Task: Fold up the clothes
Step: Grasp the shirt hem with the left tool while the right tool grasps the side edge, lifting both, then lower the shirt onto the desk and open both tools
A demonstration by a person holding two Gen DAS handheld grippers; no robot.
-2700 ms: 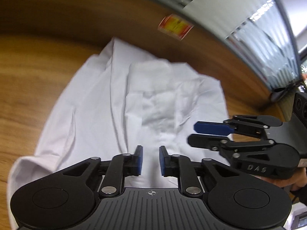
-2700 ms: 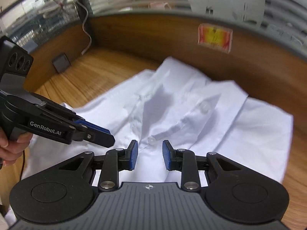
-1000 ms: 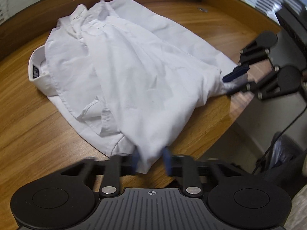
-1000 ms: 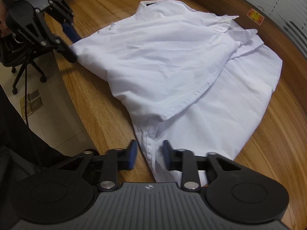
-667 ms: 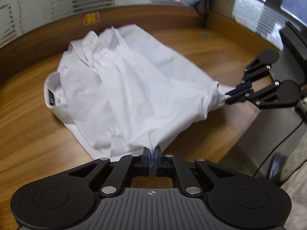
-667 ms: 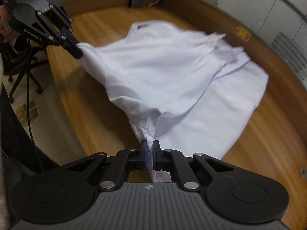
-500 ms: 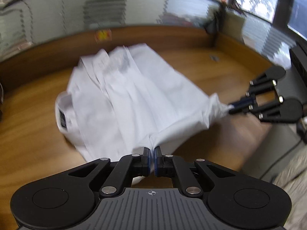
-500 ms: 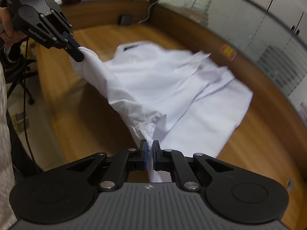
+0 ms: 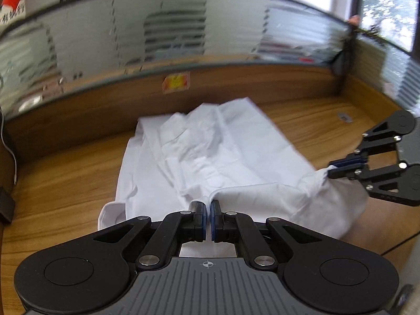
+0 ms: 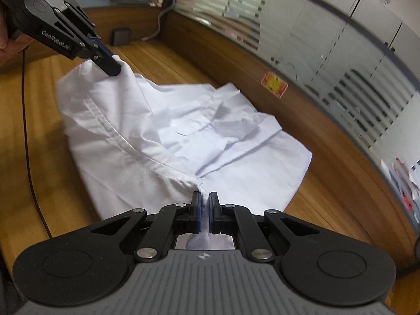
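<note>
Two grippers each pinch one corner of a white shirt (image 9: 210,157) and hold its near edge up off the tabletop (image 9: 65,183). The left gripper (image 9: 208,208) has its blue-padded fingers (image 9: 200,218) drawn almost together, with a bunched bit of cloth caught between them. The right gripper (image 10: 205,202) is the same: fingers (image 10: 214,215) nearly touching, nipping the shirt where a stitched hem (image 10: 126,147) runs into them. In the right wrist view the hem stretches up and left to the left gripper (image 10: 111,64), which a hand (image 10: 8,44) holds at the picture's edge; in the left wrist view the right gripper (image 9: 338,166) grips the shirt from the right side. Between the two the cloth sags in a loose fold. The far part of the shirt lies crumpled on the tabletop, close to a wooden back wall (image 9: 236,89) that carries a red and yellow sticker (image 9: 176,82). Glass panels (image 9: 170,31) with blinds stand above the wall. A dark cable (image 10: 29,157) trails over the tabletop at the left of the right wrist view
</note>
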